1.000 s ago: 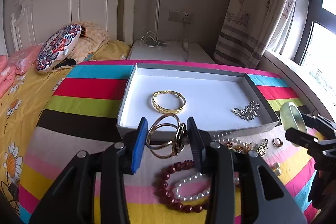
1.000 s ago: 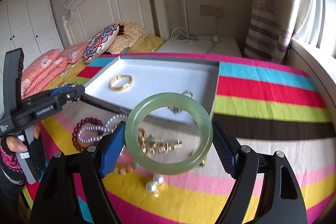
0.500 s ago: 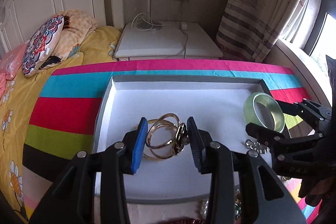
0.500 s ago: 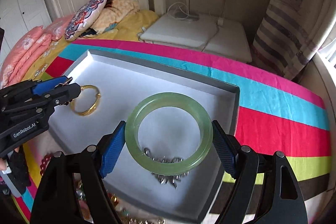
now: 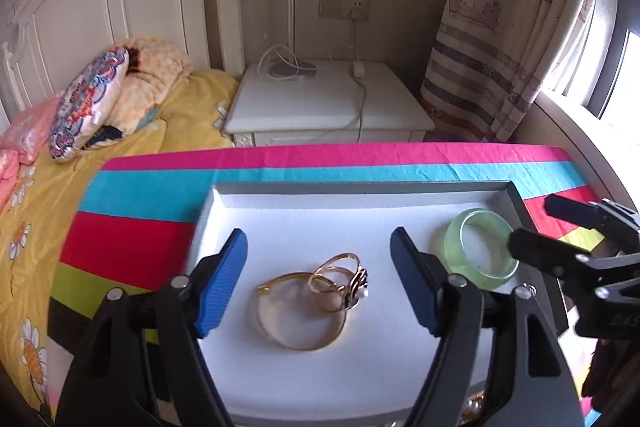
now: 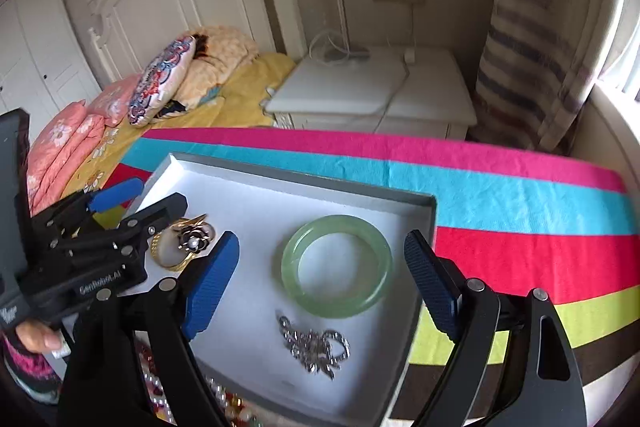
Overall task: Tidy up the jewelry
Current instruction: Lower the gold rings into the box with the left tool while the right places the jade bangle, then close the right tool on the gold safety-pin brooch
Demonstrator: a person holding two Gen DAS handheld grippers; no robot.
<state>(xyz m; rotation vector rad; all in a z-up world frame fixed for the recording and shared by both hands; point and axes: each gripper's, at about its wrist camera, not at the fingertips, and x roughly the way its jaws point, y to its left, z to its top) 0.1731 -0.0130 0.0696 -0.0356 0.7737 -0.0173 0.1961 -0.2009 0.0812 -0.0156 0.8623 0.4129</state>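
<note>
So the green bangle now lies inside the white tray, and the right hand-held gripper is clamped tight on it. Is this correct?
Not quite. The green bangle does lie inside the white tray, but the right hand-held gripper is not clamped on it: its jaws are opening and its pads stand clear of the bangle on both sides. The right wrist view shows this.

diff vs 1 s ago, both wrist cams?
Both tools came from over the striped cloth to over the tray. The left tool let go of the gold ring bangle; it now lies on the gold bangle, jaws opening. The right tool dropped the jade bangle in the tray, jaws opening. The silver chain stayed put.
</note>
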